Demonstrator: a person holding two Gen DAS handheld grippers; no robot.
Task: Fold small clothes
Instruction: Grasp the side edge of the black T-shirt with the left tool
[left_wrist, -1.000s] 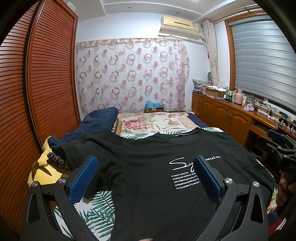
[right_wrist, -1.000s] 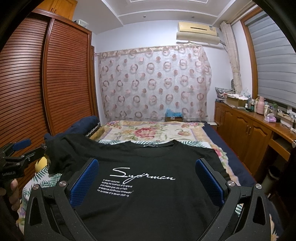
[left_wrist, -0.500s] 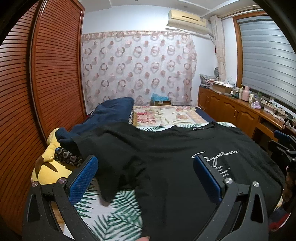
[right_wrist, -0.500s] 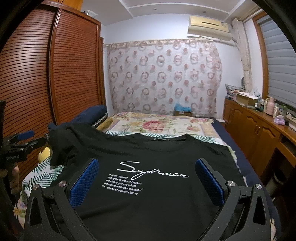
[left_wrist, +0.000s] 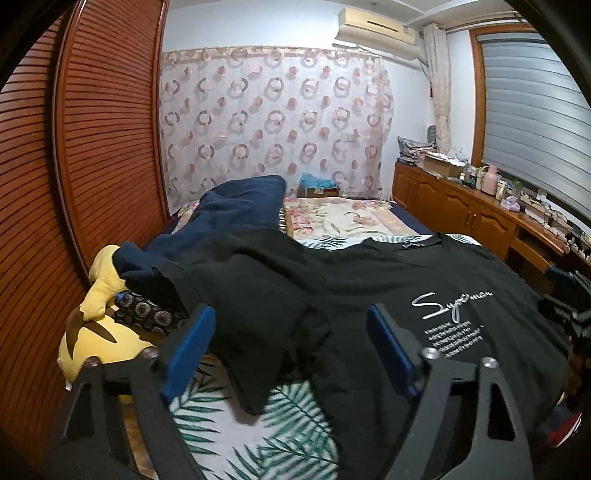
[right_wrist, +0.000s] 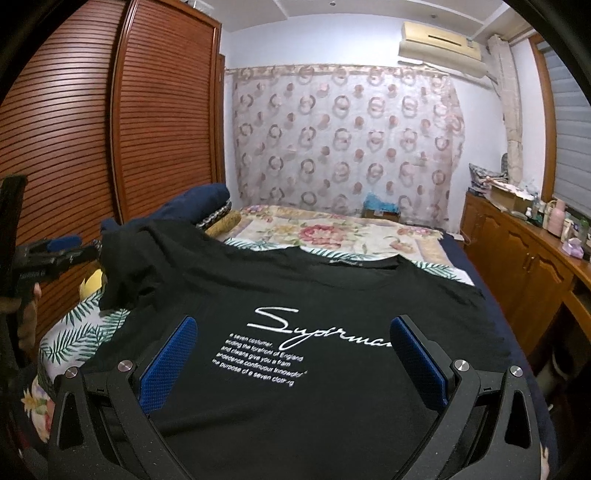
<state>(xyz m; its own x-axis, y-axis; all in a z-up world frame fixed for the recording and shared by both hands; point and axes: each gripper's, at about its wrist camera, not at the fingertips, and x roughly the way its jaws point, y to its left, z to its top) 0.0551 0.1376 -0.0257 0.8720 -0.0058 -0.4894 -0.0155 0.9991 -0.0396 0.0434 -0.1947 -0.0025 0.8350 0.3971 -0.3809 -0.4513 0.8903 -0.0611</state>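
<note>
While left gripper (left_wrist: 291, 332) closing — black T-shirt (right_wrist: 332, 295) flat.

The left claw (left_wrist: 291, 345) has slid toward the black T-shirt (left_wrist: 369, 295)'s sleeve (jaws now closing, nothing gripped yet).

Dim, cool indoor light; strong fisheye bending, dark corner vignette, slight motion blur in foreground.
</note>
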